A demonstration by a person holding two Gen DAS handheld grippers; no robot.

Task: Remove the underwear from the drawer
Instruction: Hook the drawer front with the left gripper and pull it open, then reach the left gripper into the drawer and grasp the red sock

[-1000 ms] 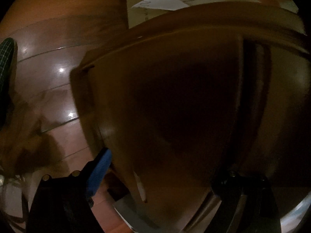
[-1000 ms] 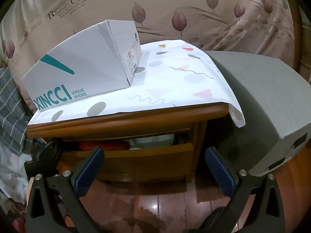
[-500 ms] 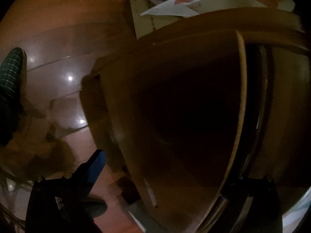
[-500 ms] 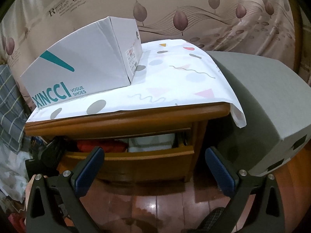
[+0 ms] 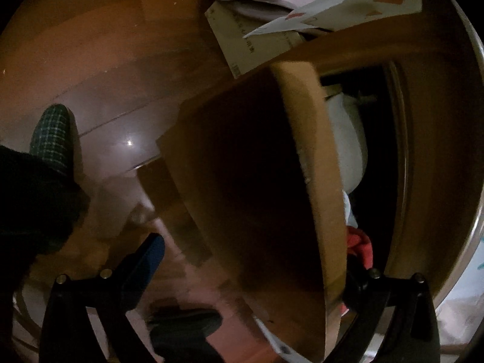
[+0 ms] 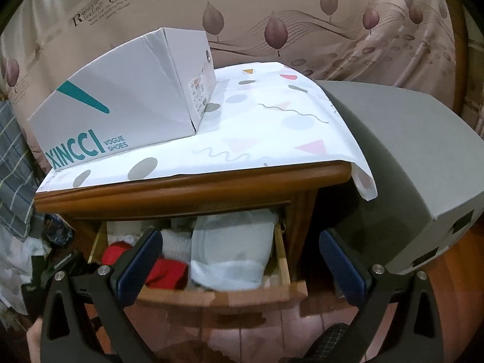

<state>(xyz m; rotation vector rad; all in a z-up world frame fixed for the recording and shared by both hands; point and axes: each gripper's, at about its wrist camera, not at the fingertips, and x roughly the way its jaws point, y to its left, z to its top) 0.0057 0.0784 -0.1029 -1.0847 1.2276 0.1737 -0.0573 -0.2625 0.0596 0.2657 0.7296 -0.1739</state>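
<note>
Wood dominates here: a glossy brown nightstand (image 6: 193, 186) with a rounded top edge, standing on a polished, reflective plank floor (image 5: 90, 60). A thin white cover sheet (image 6: 272, 133) printed with pastel dots, triangles and squiggles drapes its top, and a smooth white cardboard shoe box (image 6: 121, 103) with teal lettering sits on the left part of it. A matte grey block (image 6: 408, 166) stands just to the right of the nightstand.

The drawer (image 6: 220, 295) is pulled out, its pale unfinished side boards showing. Inside lie folded soft fabrics: a pale blue-white underwear piece (image 6: 233, 251) on the right, a ribbed white cloth (image 6: 175, 243) in the middle and a red garment (image 6: 166, 272) on the left.

The right gripper (image 6: 242, 269) hovers near the drawer front with its blue padded fingers (image 6: 139, 269) spread wide, holding nothing; in its view the pale underwear sits between them, farther in, untouched.

The left gripper (image 5: 251, 275) is also spread wide and straddles the drawer's front panel (image 5: 257, 181), one finger outside over the floor, the other inside by the red fabric; whether either touches the wood I cannot tell.
</note>
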